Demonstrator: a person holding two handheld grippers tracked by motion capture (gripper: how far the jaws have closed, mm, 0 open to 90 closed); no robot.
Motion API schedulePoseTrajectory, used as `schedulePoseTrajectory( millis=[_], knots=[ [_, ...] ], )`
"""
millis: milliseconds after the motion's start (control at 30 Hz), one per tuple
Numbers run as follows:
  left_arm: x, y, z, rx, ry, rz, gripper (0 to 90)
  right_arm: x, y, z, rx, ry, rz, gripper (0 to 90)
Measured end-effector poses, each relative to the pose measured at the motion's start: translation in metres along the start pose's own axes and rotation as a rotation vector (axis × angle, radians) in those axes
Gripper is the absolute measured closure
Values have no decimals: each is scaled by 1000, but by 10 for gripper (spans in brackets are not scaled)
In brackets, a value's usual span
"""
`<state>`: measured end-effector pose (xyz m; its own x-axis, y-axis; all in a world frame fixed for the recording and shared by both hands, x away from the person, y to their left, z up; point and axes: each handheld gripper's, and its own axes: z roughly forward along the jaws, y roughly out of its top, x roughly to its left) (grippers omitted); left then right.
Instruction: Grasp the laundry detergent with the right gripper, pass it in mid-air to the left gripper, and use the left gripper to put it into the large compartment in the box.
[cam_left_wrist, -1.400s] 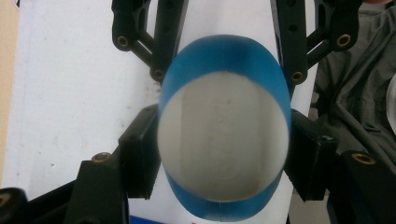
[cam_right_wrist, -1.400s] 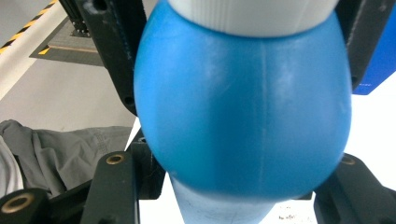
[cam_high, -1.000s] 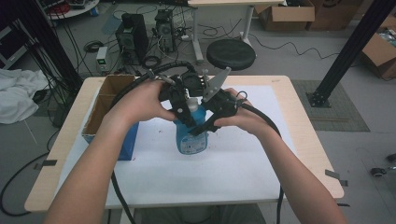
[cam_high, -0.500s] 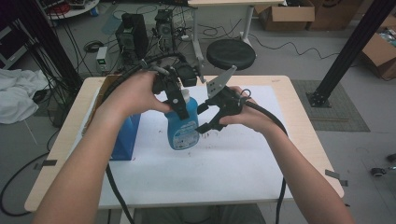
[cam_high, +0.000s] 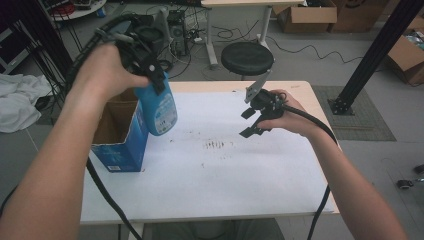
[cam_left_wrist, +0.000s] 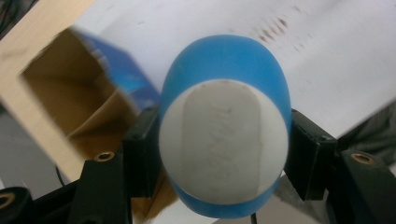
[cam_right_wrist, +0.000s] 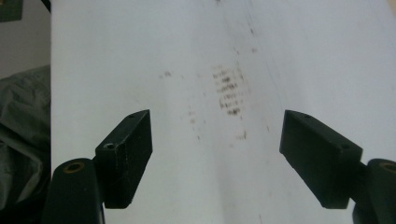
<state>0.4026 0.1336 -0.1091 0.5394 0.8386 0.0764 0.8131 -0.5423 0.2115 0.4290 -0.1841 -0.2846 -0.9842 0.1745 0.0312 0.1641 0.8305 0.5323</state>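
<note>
Clearly the move ahead turns on how the blue plastic bottle with a printed label hangs relative to the open blue-sided cardboard box. The left gripper is clenched on the bottle's upper end and carries it in the air, its long axis nearly vertical and tilted a little, lower end down. The bottle sits just to the right of the box's opening and slightly above its rim — beside it, not over it. In the left gripper view the bottle's white end is pinched between the two black jaws, with the box's brown interior off to one side below. By my judgement, lowering it in would first need a short shift leftward. The right gripper hovers well apart over the white tabletop — jaws spread, holding nothing.
</note>
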Motion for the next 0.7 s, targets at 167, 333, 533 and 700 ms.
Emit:
schedulePoseTrajectory(
  millis=[167, 333, 533, 700],
  knots=[
    [34, -12, -21, -25, 26, -209, 389, -13, -18, -7, 89, -62, 77, 269],
    [60, -24, -28, 6, 76, -368, 389, -23, -39, -20, 163, -114, 128, 269],
    [80, -35, -26, 47, 135, -476, 389, -27, -50, -31, 203, -140, 139, 268],
    [90, -42, -22, 55, 147, -521, 389, -28, -56, -40, 206, -150, 150, 267]
  ],
)
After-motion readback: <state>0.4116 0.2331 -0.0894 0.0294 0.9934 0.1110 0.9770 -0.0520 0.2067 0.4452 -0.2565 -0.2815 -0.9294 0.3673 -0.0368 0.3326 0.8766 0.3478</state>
